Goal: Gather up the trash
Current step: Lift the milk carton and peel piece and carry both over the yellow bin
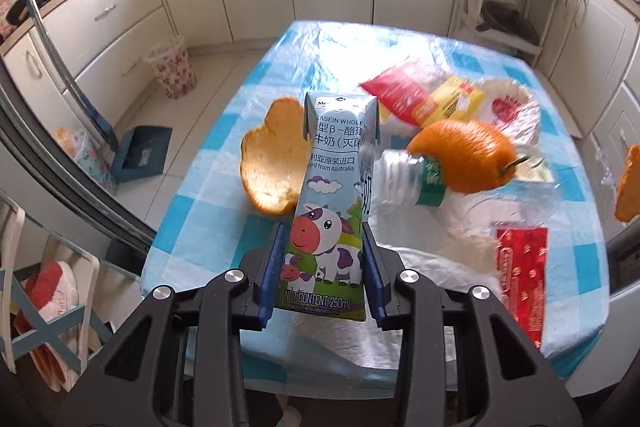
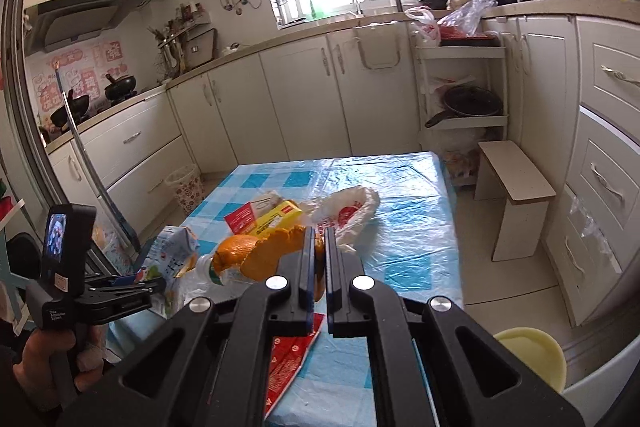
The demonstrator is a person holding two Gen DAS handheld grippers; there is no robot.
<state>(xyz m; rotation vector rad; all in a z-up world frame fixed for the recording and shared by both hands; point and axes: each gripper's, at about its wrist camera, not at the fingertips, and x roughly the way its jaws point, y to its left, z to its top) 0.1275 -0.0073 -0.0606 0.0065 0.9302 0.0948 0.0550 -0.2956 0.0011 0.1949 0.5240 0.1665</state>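
Observation:
My left gripper (image 1: 324, 267) is shut on a 250 mL milk carton (image 1: 330, 203) with a cartoon cow and holds it above the table (image 1: 224, 131). My right gripper (image 2: 319, 267) is shut on a piece of orange peel (image 2: 276, 253) and holds it over the table's near left part; that peel shows at the right edge of the left wrist view (image 1: 629, 183). On the table lie another peel piece (image 1: 272, 159), an orange peel shell (image 1: 464, 155), a crushed plastic bottle (image 1: 404, 179), red and yellow wrappers (image 1: 424, 95), a red packet (image 1: 520, 275) and a white plastic bag (image 2: 352, 207).
A floral waste bin (image 1: 172, 69) stands on the floor left of the table, with a blue dustpan (image 1: 142, 155) nearer. A small stool (image 2: 516, 195) stands right of the table. Cabinets ring the room. A pale yellow bowl (image 2: 532, 355) sits at the lower right.

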